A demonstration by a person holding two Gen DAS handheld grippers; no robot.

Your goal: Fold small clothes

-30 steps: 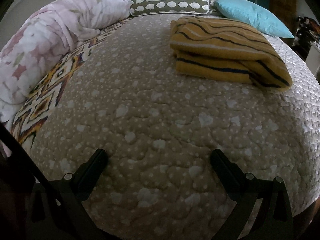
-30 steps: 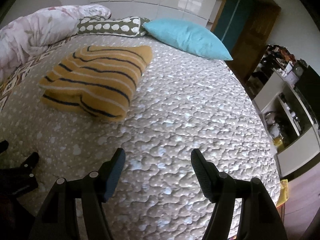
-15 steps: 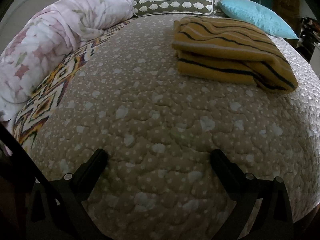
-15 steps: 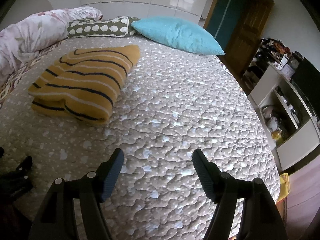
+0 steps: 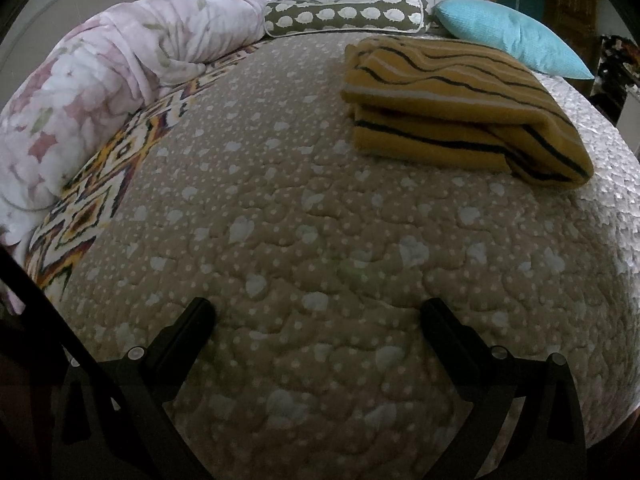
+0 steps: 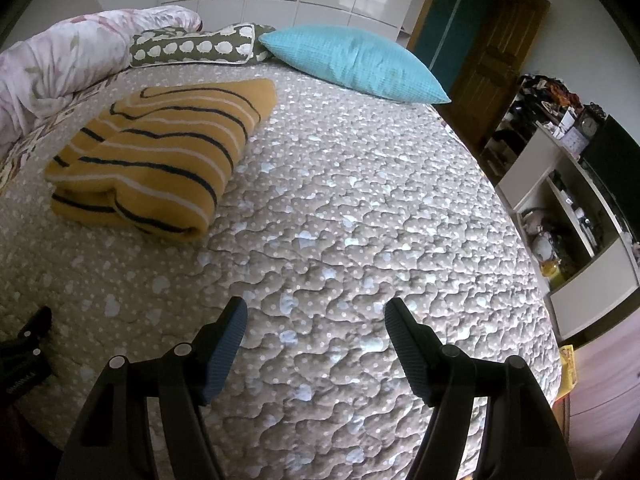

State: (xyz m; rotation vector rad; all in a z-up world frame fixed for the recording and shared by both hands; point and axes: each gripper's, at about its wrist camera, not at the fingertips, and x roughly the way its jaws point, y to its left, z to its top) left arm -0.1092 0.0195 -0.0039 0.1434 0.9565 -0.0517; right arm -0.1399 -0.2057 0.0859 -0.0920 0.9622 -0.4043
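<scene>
While both tools hang low over the near part of the bed (image 5: 312,240), neither touches any cloth.

Item 1: left gripper (image 5: 318,312). Fingers spread wide, nothing between them; black, level, pointing across the quilt toward the headboard end. Its tip also shows at the lower left edge of the right wrist view (image 6: 28,332).

Item 2: right gripper (image 6: 314,312). Fingers (image 6: 224,344) parted wide with ribbed blue-grey pads, holding nothing; aimed over bare quilt, to the right of the garment.

Item 3: yellow striped garment (image 5: 460,108), mustard with dark and white stripes. Folded into a thick rectangular stack of several layers, lying flat on the bed's far half, well apart from both grippers. From the right wrist view it lies ahead and to the left (image 6: 160,156); from the left wrist view, ahead and to the right.

Item 4: bed cover, tan quilt with pale dots and blotches; a patterned band (image 5: 92,200) of diamond motifs runs along its left edge.

Item 5: floral duvet (image 5: 100,96), pink and white, bunched along the left side.

Item 6: bolster pillow (image 5: 344,18), olive with white shapes, at the head of the bed.

Item 7: turquoise pillow (image 6: 352,64), beside the bolster, near the garment's far end.

Item 8: open shelving unit (image 6: 568,216), right of the bed; compartments hold small clutter too indistinct to name.
</scene>
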